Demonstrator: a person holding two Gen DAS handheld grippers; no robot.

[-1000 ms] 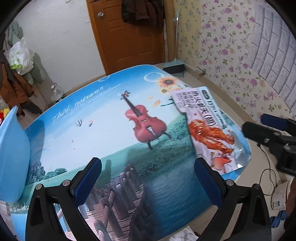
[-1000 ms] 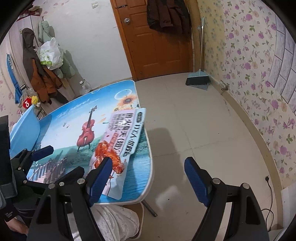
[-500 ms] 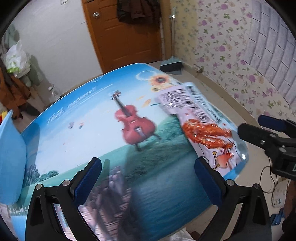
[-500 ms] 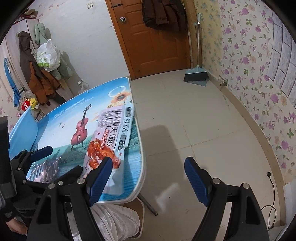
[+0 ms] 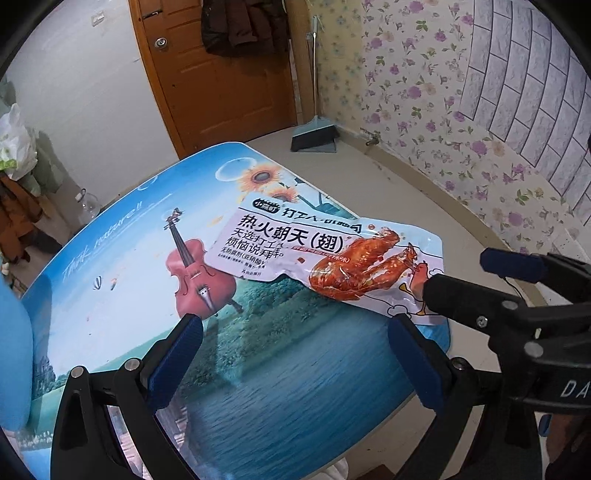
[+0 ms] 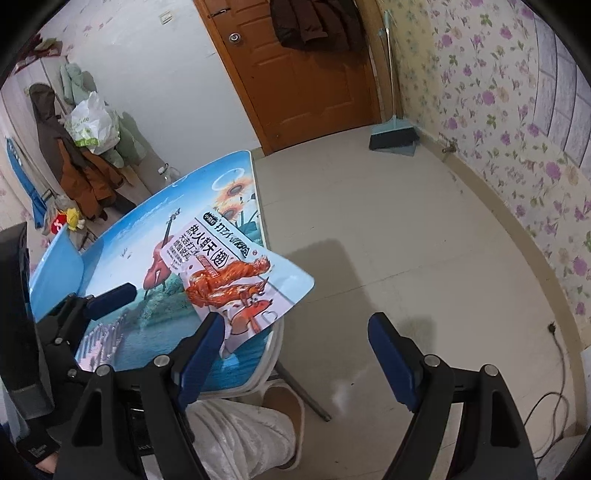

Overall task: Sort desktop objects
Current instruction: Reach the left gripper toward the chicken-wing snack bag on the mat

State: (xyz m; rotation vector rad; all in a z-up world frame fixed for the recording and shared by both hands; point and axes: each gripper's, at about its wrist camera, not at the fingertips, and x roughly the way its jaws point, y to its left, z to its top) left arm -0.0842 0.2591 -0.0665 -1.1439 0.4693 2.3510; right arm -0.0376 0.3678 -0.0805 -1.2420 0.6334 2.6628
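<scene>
A snack packet [image 5: 325, 254] is seen lying flat at the right edge of the desk [image 5: 129, 258], one corner overhanging. The left tongs [image 5: 291, 354] are held spread above the near desk, and the right tongs [image 6: 295, 354] are spread just beside the packet's near end, nothing pinched.

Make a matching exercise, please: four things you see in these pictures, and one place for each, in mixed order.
Things:
1. snack packet
2. broom
3. dark coat
4. white plastic bag

Places:
A. hanging on the brown door
B. on the floor by the flowered wall
C. hanging among clothes on the white wall
D. lying on the table, one corner over its edge

Pairs: 1-D, 2-B, 3-A, 4-C
</scene>
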